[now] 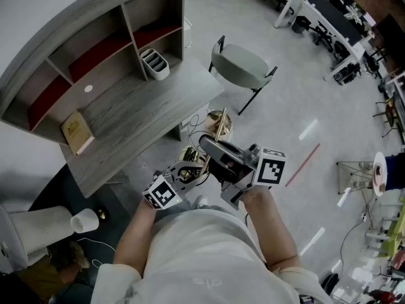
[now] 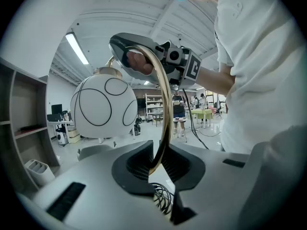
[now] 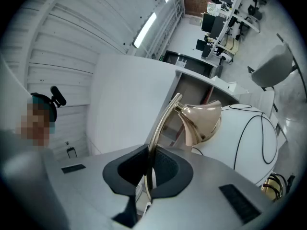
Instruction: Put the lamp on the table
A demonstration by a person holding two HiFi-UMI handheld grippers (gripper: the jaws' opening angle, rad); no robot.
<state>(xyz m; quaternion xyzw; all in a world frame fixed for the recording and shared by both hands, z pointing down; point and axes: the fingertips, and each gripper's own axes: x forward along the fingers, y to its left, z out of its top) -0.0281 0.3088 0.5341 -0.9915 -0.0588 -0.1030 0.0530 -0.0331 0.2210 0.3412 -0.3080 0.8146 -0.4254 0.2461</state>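
Note:
I hold the lamp above the floor with both grippers, in front of the grey wooden table (image 1: 136, 116). It has a curved gold stem (image 2: 165, 104), a gold cap (image 3: 201, 121) and a white globe shade (image 2: 103, 107) with thin black rings. My left gripper (image 2: 158, 164) is shut on the lower stem, with coiled cable (image 2: 162, 195) just below its jaws. My right gripper (image 3: 149, 169) is shut on the stem (image 3: 163, 123) further up, near the shade (image 3: 249, 143). In the head view both grippers, left (image 1: 186, 170) and right (image 1: 214, 149), meet at the lamp (image 1: 216, 135).
The table carries a shelf hutch (image 1: 95, 49), a book (image 1: 77, 132) and a white holder (image 1: 155, 63). A grey chair (image 1: 243, 68) stands to its right. A white cup (image 1: 85, 220) sits low at the left. Desks and cables fill the far right.

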